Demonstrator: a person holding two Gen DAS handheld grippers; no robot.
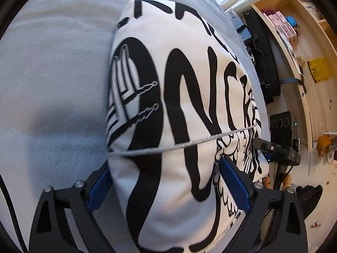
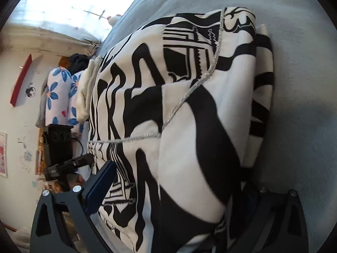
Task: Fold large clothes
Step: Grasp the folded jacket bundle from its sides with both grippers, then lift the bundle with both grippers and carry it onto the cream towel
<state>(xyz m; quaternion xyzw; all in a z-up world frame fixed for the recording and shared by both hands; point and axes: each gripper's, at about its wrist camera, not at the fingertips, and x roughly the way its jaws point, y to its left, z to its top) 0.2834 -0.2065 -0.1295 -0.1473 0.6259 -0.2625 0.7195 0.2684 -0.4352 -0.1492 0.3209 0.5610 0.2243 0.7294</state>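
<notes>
White cotton printed with bold black lettering, the large folded garment (image 1: 179, 109) is lying in a thick bundle on the grey fleecy bed cover (image 1: 52, 84), a silver cord (image 1: 179, 145) crossing it. You are straddling its opposite ends with the left gripper (image 1: 166, 181) and right gripper (image 2: 172, 198), both spread wide around the bundle, apparently to set it down or square it. Whether the blue pads (image 1: 233, 183) are pressing the cloth, I cannot tell.

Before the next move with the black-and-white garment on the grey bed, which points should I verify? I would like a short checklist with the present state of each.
1. Garment lies folded on the grey bed: ok.
2. Left gripper jaws wide, straddling the bundle: ok.
3. Left pads pressing cloth: cannot tell.
4. Right gripper astride the garment; its right finger buried in cloth: cannot tell if gripping.
5. Silver cord lies loose across the top, may snag: not ok.
</notes>
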